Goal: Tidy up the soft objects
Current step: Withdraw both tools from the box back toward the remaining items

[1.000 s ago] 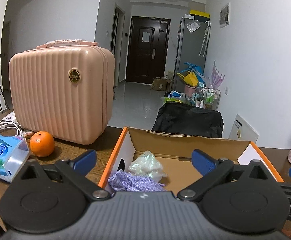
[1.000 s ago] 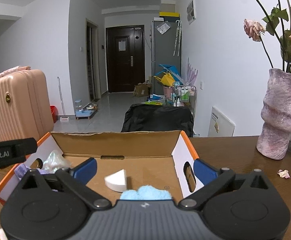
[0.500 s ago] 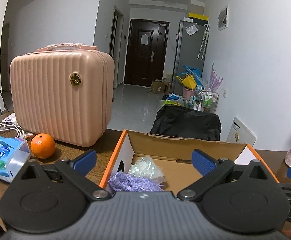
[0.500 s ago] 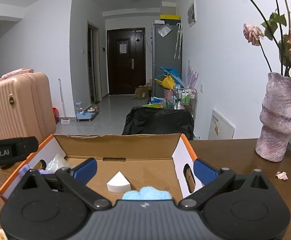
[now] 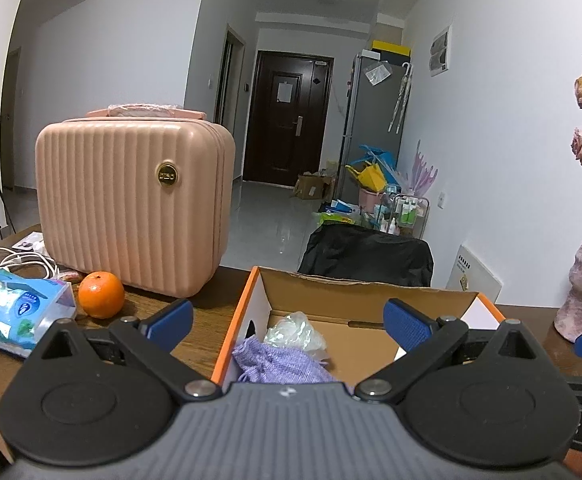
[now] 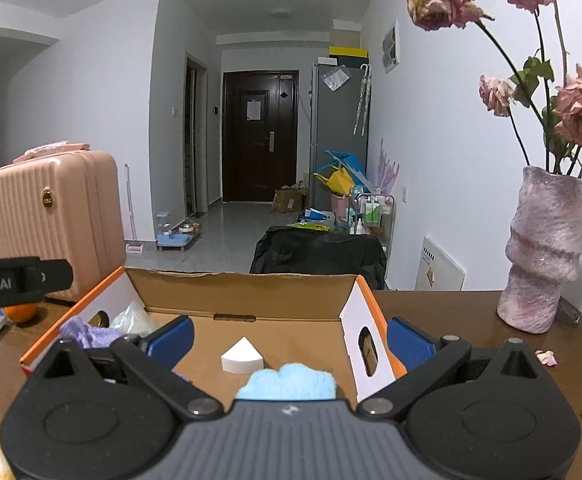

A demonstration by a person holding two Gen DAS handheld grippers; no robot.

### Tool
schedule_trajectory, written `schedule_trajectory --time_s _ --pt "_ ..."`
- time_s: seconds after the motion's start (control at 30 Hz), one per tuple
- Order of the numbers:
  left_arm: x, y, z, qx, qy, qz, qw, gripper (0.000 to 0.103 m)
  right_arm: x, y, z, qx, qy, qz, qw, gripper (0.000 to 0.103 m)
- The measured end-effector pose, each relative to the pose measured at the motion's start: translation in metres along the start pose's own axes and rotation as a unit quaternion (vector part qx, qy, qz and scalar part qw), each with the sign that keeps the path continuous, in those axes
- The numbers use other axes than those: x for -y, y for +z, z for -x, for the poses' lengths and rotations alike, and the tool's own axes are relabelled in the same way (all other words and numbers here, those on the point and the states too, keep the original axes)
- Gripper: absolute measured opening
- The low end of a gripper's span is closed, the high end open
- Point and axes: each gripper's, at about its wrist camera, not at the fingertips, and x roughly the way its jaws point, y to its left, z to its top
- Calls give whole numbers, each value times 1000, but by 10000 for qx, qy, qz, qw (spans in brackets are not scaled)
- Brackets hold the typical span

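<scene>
Purple cloth (image 5: 283,362) lies boxed below both wide-spread, empty jaws.

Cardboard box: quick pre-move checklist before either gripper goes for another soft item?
1. Left gripper jaws open, nothing held: ok.
2. Right gripper jaws open, nothing held: ok.
3. Cardboard box open on top: ok.
4. Purple cloth, plastic bag, white sponge and blue fluffy cloth inside box: ok.
5. Soft items left outside box: cannot tell.
6. Vase upright, apart from box: ok.
</scene>
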Motion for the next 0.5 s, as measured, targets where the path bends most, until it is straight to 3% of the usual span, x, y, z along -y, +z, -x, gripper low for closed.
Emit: schedule_trajectory --time_s 0.5 --pt "-12 -17 43 61 -133 -130 9998 103 2 -23 57 252 91 101 9996 103"
